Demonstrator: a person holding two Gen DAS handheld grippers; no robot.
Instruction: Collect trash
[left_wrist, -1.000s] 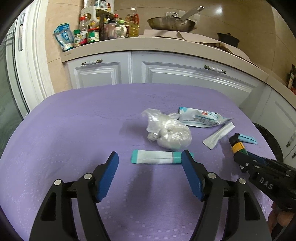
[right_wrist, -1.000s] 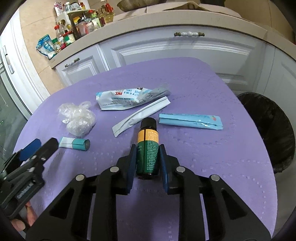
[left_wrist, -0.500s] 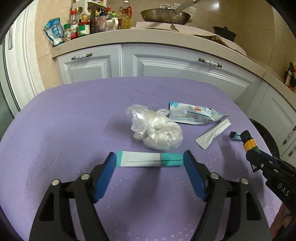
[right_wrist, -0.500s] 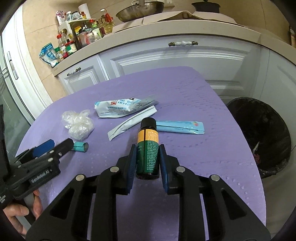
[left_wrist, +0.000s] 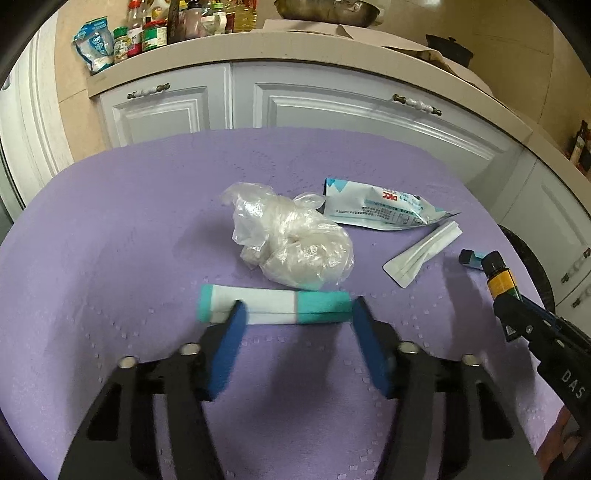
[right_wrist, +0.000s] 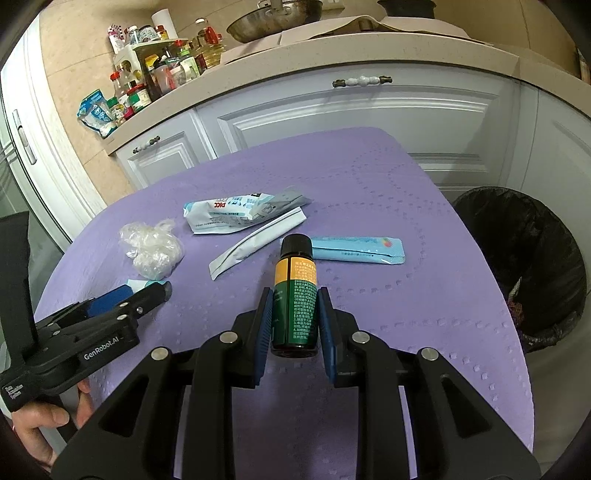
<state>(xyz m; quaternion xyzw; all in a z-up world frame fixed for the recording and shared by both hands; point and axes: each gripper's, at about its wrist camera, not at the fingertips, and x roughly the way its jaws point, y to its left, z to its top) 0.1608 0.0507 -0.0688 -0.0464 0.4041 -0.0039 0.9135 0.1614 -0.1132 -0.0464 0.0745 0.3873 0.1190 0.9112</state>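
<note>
My right gripper (right_wrist: 295, 301) is shut on a small green-and-yellow bottle (right_wrist: 294, 295) with a black cap, held above the purple table (right_wrist: 406, 314); it also shows in the left wrist view (left_wrist: 500, 280). My left gripper (left_wrist: 295, 310) is open, its blue pads either side of a teal-and-white tube (left_wrist: 275, 304) lying crosswise on the table. The left pad overlaps the tube's white part. The left gripper shows in the right wrist view (right_wrist: 147, 291).
A crumpled clear plastic bag (left_wrist: 291, 243), a blue-white pouch (left_wrist: 380, 208), a white sachet (left_wrist: 421, 256) and a light-blue sachet (right_wrist: 356, 251) lie on the table. A black-lined trash bin (right_wrist: 524, 258) stands right of the table. White cabinets and a cluttered counter (left_wrist: 258, 44) are behind.
My left gripper moved forward and down onto the teal-and-white tube, jaws narrowing around it. My right gripper lifted and drew back slightly with the bottle.
</note>
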